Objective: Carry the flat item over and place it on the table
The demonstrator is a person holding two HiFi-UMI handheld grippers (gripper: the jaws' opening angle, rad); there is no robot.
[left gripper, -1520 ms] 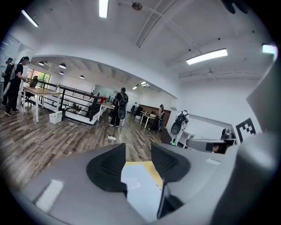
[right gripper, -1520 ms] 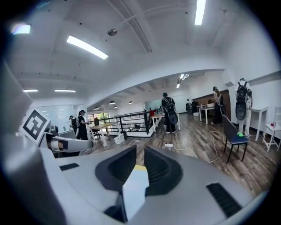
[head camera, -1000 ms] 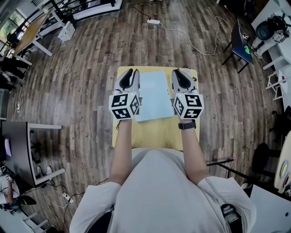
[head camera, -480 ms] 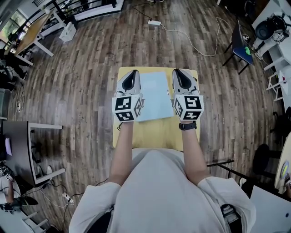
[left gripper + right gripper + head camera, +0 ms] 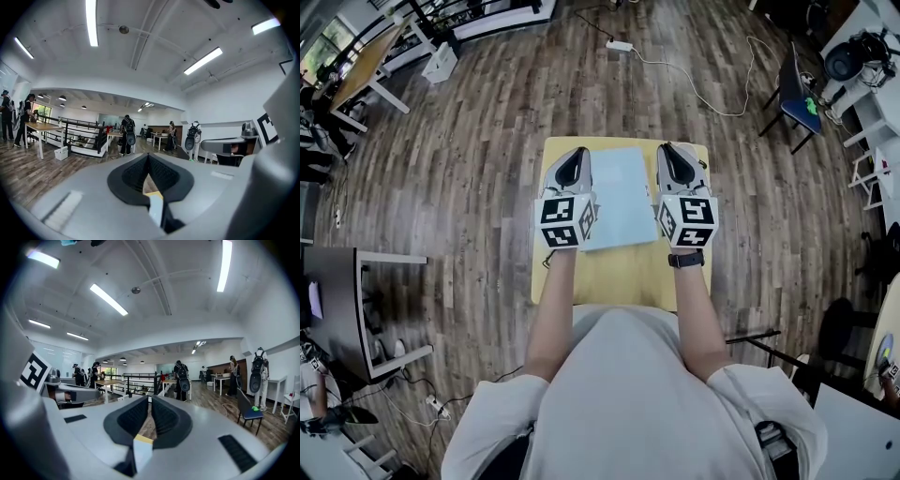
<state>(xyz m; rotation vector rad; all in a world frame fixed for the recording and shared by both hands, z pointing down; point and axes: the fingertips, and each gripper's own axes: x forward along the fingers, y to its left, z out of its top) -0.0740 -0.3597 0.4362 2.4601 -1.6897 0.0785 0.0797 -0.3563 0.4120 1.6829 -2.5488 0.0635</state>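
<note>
A pale blue flat sheet (image 5: 619,197) lies over the far half of a small yellow table (image 5: 619,274) in the head view. My left gripper (image 5: 575,156) is at the sheet's left edge and my right gripper (image 5: 674,152) at its right edge, both pointing away from me. In the left gripper view the jaws (image 5: 149,174) are shut, with a pale strip of the sheet (image 5: 155,209) pinched low between them. The right gripper view shows the same: jaws (image 5: 150,414) shut on the sheet's edge (image 5: 142,452). Whether the sheet rests on the table or hangs just above it is unclear.
Wooden floor surrounds the table. A blue chair (image 5: 795,94) stands at the far right, and a power strip with its cable (image 5: 617,45) lies ahead. A grey desk (image 5: 337,286) is at the left, a wooden table (image 5: 364,73) far left. People with backpacks (image 5: 127,133) stand ahead.
My left gripper has shifted a little right, against the sheet's left edge. The right gripper and the sheet have barely moved.
</note>
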